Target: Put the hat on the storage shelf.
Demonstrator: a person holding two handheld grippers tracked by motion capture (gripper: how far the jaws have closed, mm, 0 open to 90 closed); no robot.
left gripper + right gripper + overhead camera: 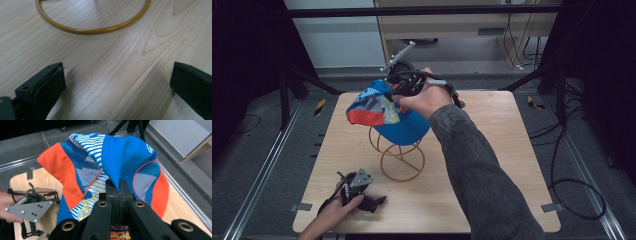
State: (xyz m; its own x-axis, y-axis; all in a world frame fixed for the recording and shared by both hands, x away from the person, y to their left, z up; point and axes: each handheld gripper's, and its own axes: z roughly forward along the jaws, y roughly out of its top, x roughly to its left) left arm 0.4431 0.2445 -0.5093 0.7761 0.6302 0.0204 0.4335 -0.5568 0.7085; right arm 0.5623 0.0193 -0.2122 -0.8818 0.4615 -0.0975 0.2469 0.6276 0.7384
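Observation:
A blue, orange and white cap sits on top of a yellow wire stand at the middle of the table. My right gripper is shut on the cap's blue fabric at its far side, lifting a fold between the jaws. Near the table's front left edge my left gripper rests low on the wood. It stands open, jaws wide apart, nothing between them, and points at the stand's base ring.
The wooden table has bare surface to the right and front of the stand. Metal rails run along both sides on the floor. Cables lie on the floor at the right. Dark tripod legs stand behind the table.

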